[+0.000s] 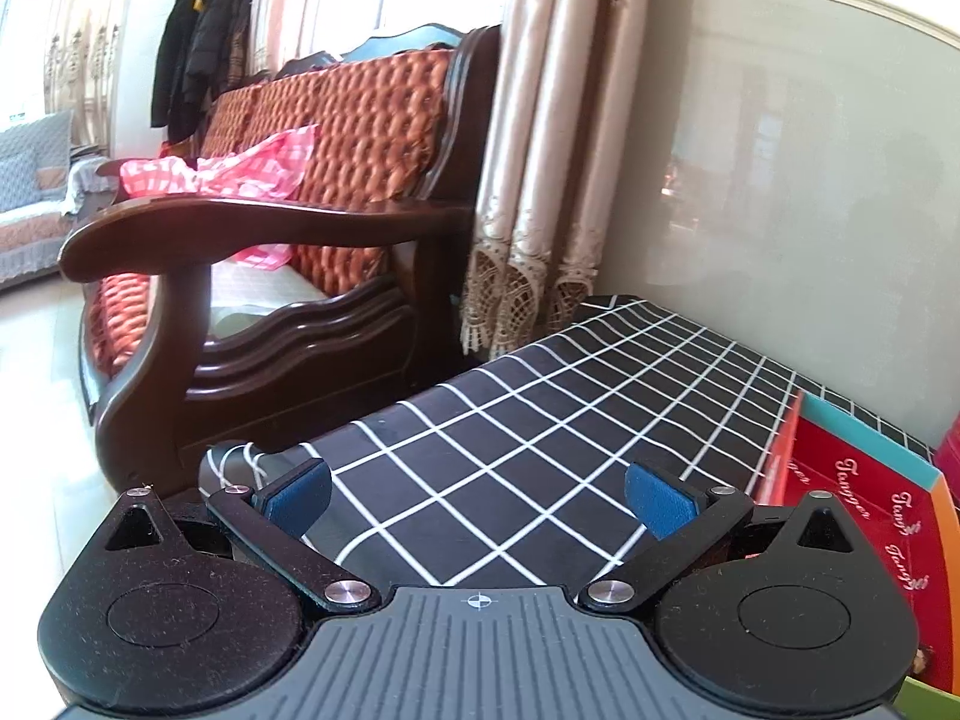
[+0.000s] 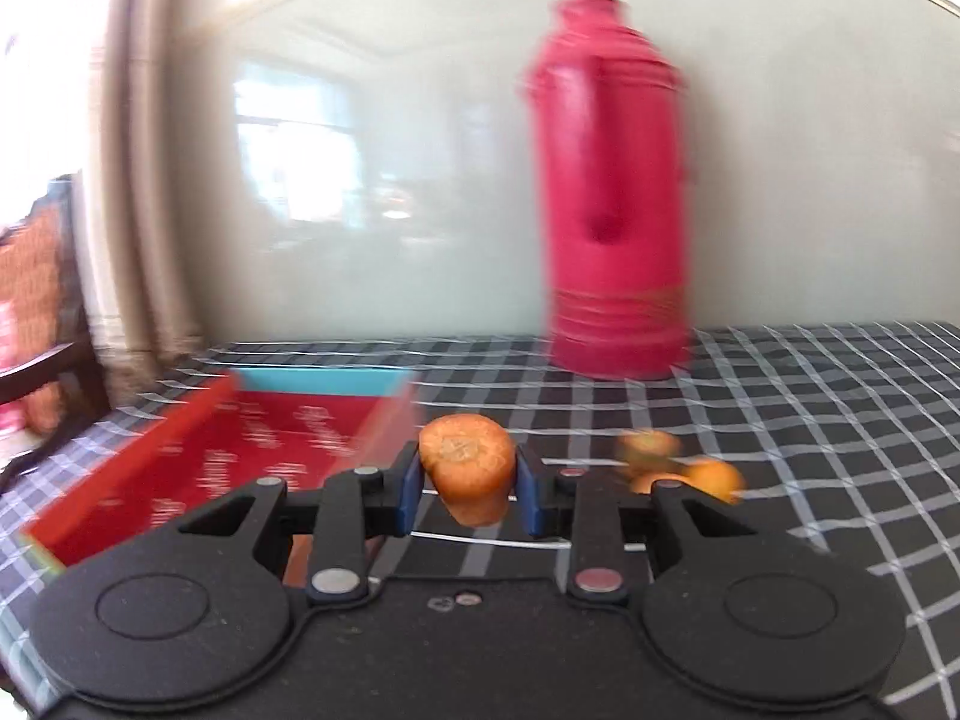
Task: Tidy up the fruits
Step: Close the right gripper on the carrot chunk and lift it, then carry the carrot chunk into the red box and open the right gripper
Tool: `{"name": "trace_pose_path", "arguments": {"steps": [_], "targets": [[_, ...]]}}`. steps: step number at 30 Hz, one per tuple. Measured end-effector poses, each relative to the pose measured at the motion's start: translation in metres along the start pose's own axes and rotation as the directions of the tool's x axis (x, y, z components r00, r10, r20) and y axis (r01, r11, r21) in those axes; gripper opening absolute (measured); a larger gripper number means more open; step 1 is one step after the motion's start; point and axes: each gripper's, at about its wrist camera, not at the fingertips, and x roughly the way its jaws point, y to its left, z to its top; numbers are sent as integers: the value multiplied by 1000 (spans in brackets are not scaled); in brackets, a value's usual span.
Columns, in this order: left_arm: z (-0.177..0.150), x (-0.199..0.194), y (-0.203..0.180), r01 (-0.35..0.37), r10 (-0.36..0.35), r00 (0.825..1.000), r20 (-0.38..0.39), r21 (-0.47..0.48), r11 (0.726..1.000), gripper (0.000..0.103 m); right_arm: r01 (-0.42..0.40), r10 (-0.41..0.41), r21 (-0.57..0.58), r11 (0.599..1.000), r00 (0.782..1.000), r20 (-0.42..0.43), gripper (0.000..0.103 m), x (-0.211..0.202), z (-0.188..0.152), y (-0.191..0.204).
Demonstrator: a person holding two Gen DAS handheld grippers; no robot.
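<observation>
- The right gripper pinches a piece of carrot between its blue pads, cut face toward the camera, held above the checked tablecloth.
- To the left lies a red box with a teal far wall, open at the top.
- More orange fruit, blurred, sits just right of the gripper on the cloth.
- A pink thermos stands far, by the wall.
- The left gripper is spread wide over the cloth, with nothing between its fingers; the red box's edge is at its right, a wooden sofa far left.
</observation>
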Motion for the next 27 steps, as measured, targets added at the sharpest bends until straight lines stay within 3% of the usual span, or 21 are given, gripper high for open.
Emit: {"name": "trace_pose_path", "arguments": {"steps": [5, 13, 15, 17, 18, 19, 27], "targets": [[0, 3, 12, -25, 25, 1000, -3, -8, 1000, 103, -112, 111, -86, 990, 994, -21, 24, 6, -1, 31], [3, 8, 30, -56, 55, 998, -7, -30, 998, 103, -136, 124, -217, 967, 990, -66, 26, 14, -12, 69], [3, 9, 32, -58, 58, 998, -11, -35, 998, 103, -119, 108, -249, 961, 993, -56, 32, 13, -14, 73], [4, 10, 33, -58, 57, 998, -13, -39, 998, 103, -112, 104, -249, 962, 994, -46, 47, 9, -14, 73], [4, 10, 33, -57, 56, 998, -12, -40, 998, 103, -108, 104, -234, 966, 994, -33, 64, 7, -13, 71], [4, 10, 33, -55, 55, 998, -12, -39, 998, 103, -102, 101, -217, 971, 995, -15, 72, 6, -12, 69], [2, 7, 21, -39, 39, 999, -6, -9, 999, 103, -23, 28, -101, 995, 999, 46, 80, -4, 1, 43]]}}
